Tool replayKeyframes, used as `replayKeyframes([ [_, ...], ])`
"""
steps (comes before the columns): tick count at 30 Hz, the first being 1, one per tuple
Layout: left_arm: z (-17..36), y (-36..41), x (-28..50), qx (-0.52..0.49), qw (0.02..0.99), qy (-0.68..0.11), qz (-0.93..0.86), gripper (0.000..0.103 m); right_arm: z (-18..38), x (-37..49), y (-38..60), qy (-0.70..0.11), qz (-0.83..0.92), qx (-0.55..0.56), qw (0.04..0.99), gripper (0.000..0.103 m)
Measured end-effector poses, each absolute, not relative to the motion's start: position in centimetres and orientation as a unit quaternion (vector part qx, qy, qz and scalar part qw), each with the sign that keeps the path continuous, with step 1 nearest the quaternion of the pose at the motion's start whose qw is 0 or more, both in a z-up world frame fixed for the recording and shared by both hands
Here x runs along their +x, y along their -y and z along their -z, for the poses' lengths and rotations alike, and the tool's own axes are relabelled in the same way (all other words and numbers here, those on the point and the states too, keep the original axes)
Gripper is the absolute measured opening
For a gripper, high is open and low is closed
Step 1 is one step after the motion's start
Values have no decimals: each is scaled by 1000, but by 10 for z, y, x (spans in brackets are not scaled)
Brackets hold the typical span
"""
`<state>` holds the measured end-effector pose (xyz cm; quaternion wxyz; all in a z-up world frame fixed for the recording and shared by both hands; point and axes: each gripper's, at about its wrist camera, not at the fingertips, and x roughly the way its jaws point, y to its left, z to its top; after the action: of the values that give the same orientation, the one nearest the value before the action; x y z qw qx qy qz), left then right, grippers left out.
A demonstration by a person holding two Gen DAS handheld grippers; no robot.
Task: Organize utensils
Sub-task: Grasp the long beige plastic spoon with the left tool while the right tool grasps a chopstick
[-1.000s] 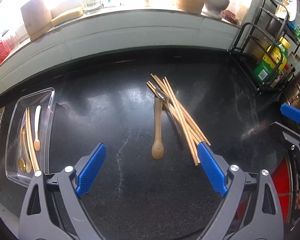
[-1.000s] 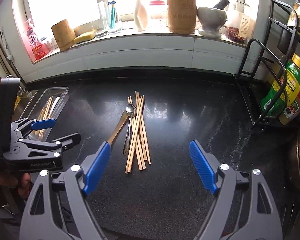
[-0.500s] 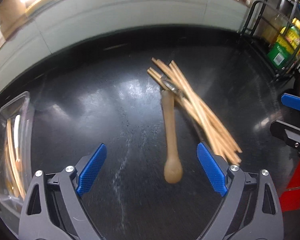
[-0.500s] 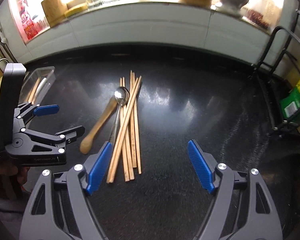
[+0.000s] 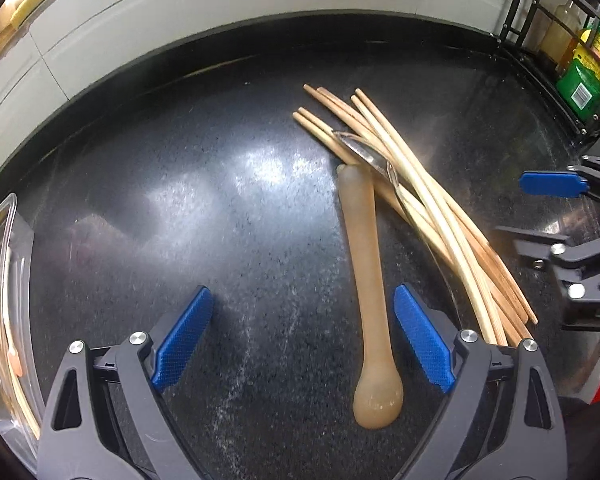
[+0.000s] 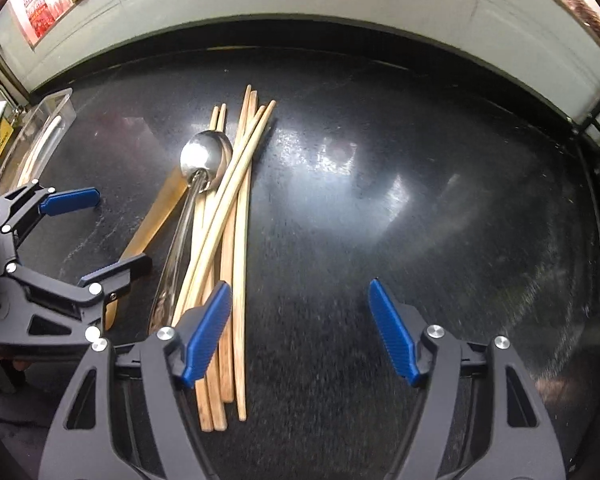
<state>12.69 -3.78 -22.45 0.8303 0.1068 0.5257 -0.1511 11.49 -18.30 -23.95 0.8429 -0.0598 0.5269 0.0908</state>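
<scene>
Both grippers have dropped closer to the black speckled worktop (image 5: 228,208) since a second ago, so the pile of utensils now fills far more of each view and the windowsill has slid out of sight. The left gripper (image 5: 300,336) has its blue fingers (image 5: 182,334) spread wide with nothing pressed between them; the wooden spoon (image 5: 366,276) lies flat on the worktop within that gap, nearer the finger on the picture's right, its bowl toward the camera and its handle end reaching up to the pile. The right gripper (image 6: 300,330) has its fingers (image 6: 206,334) fairly wide and closing, with only bare worktop between them; the finger on the picture's left hangs over the near ends of the wooden chopsticks (image 6: 236,216), and whether it touches them cannot be told. The chopsticks lie in a loose, crossed bundle in the middle of the worktop. A metal spoon (image 6: 204,156) rests on top of them, bowl toward the tiled wall, with its handle running back alongside the sticks. At the left edge stands a clear plastic tray (image 5: 18,240), well apart from the pile, holding several pale utensils that are too blurred to name. A black wire rack (image 5: 540,32) with a green bottle (image 5: 586,80) stands at the far right of the worktop.
</scene>
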Motion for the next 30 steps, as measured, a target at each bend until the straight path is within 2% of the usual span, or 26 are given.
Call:
replayKeyframes([
  [10,226,50,130,110,841,-504,161,90,245,139,175,-512,-100,-90,848,69],
  [11,226,53,129,112,842,-502,164,90,245,141,173,-509,-103,-92,850,68],
  [12,226,56,128,115,842,-498,170,87,244,142,173,-506,-106,-93,851,62],
  [13,225,59,125,118,843,-493,178,81,243,143,172,-503,-109,-94,852,53],
  [16,223,68,120,129,844,-483,194,64,241,144,170,-500,-117,-97,853,36],
  [17,222,70,117,132,844,-481,198,62,240,144,170,-501,-119,-99,852,34],
  [18,222,71,117,132,843,-481,200,60,240,143,170,-501,-122,-101,851,27],
  [19,222,72,116,133,842,-481,203,55,239,142,169,-502,-123,-103,850,12],
  [20,221,74,115,136,842,-479,209,49,239,141,169,-504,-123,-103,849,8],
  [21,220,76,113,140,842,-476,211,25,239,141,169,-507,-121,-103,847,7],
  [22,219,78,112,147,843,-475,204,15,239,141,169,-509,-120,-98,847,7],
  [30,204,67,121,123,846,-484,187,13,222,135,190,-505,-91,-57,857,7],
])
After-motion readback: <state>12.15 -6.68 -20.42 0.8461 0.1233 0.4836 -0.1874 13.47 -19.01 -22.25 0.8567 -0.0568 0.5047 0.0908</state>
